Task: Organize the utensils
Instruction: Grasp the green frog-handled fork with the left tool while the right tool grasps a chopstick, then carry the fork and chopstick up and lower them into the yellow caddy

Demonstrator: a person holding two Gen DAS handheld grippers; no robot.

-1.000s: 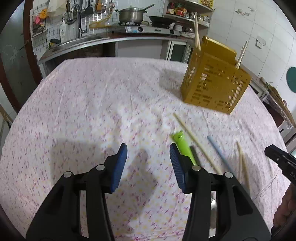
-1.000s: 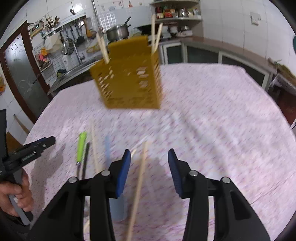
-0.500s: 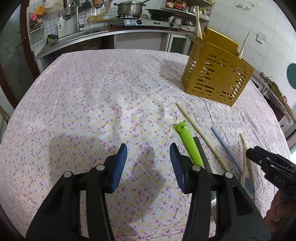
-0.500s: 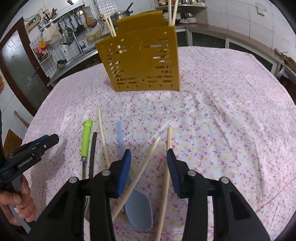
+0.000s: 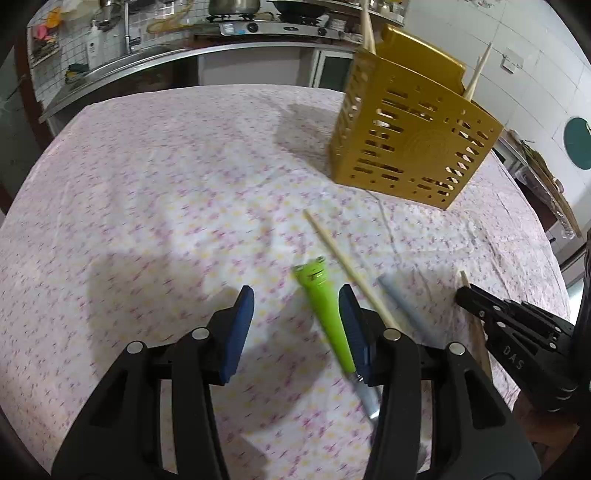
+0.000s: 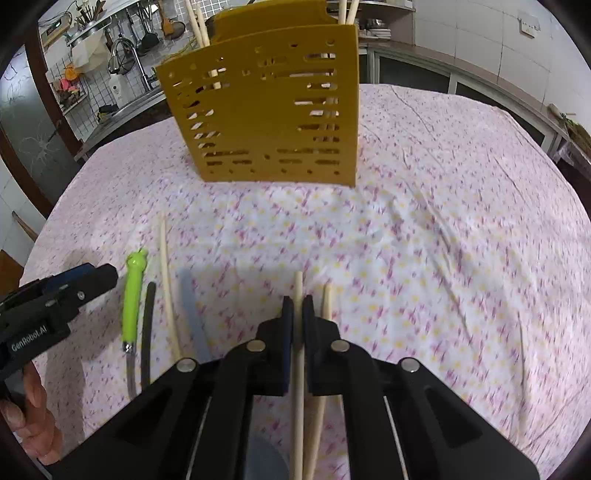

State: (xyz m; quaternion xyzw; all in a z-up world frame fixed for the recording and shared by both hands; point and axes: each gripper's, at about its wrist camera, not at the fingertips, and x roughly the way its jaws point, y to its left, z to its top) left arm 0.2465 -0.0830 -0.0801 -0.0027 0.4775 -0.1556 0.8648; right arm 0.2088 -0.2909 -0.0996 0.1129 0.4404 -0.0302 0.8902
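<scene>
Right claw [image 6: 298, 312] just closed on one of three loose chopsticks [image 6: 298, 354].

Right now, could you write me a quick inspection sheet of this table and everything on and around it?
Surface: tablecloth, floral, wrinkled, covers the table.
Job's things: yellow holder upright with chopsticks standing in it; loose on the cloth are a green-handled utensil, a black stick, a grey spoon and three chopsticks.
Clutter: nothing seen.
Grippers: right gripper has just been closing and is shut on a chopstick; a second chopstick lies beside it. Left gripper is open, the green handle beside its right pad, not gripped.
Cables: nothing seen.
Surroundings: kitchen counter with sink, hanging utensils, a pot on the stove, tiled walls.
</scene>
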